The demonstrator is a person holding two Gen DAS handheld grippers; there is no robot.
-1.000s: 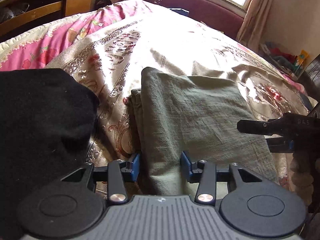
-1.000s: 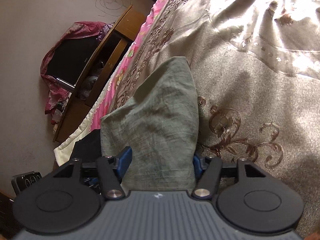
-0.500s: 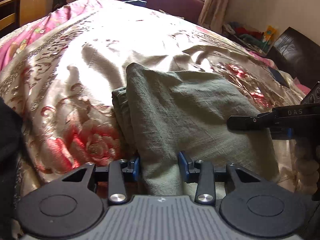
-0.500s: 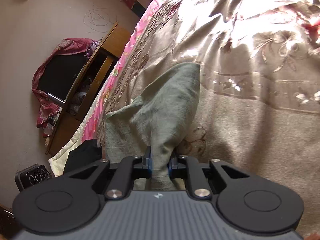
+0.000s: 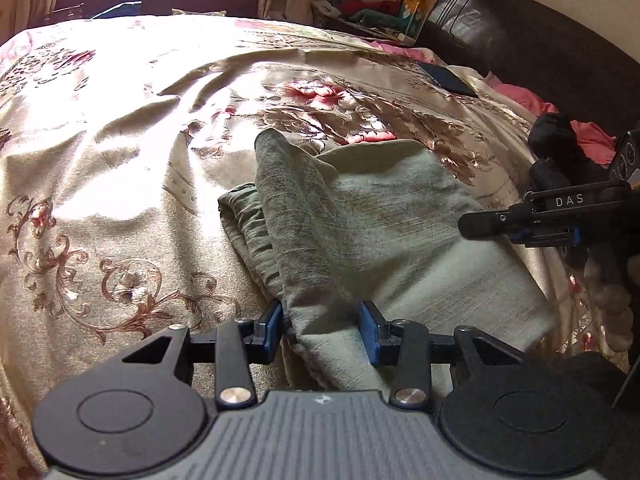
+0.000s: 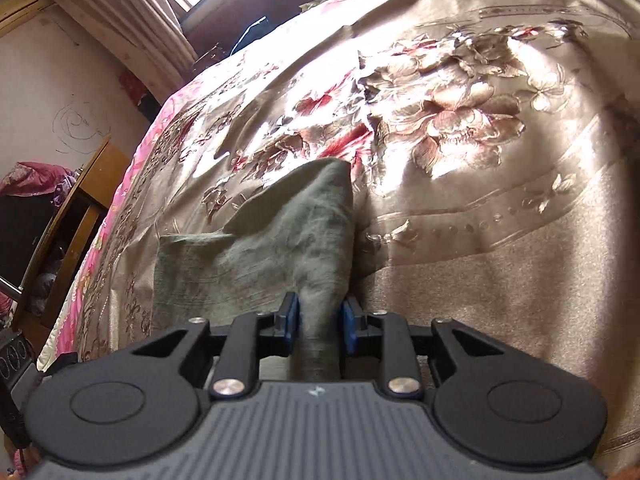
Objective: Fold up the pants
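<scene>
The pants (image 5: 360, 216) lay folded on the bedspread (image 5: 100, 184). The left gripper (image 5: 322, 328), at 6 o'clock, pinched their near hem. The right gripper (image 6: 318, 322), having just widened slightly, clamped bunched hem at 6 o'clock.

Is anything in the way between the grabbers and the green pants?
No. Nothing is between them: the green pants on the bedspread already sit bunched between the pads of the left gripper and the right gripper, whose jaws have just been opening a little.
</scene>
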